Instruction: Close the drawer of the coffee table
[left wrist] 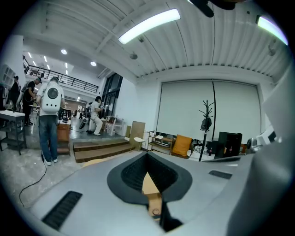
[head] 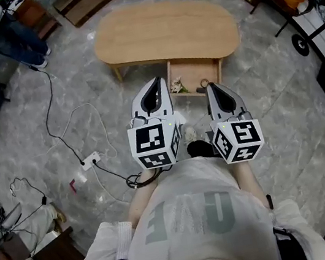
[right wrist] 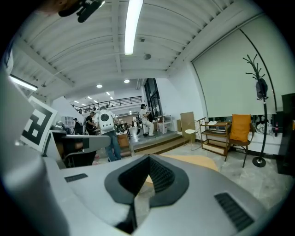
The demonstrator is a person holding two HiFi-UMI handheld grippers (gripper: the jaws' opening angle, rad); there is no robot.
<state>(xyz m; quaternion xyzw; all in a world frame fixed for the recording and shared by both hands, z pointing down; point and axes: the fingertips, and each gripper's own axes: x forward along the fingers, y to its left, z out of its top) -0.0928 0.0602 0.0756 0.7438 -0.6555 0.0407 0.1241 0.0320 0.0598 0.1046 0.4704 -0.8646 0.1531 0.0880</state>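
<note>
Left gripper (head: 156, 84), right gripper (head: 210, 88) clenched, empty; table (head: 163, 29) drawer (head: 192, 70) open ahead of fingers (head: 152, 100); push not yet made.

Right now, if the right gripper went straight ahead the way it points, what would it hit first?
Most likely the open drawer of the coffee table: the right gripper aims at its front right corner. Depth is unclear from above, so it could instead pass over and meet the tabletop edge.
</note>
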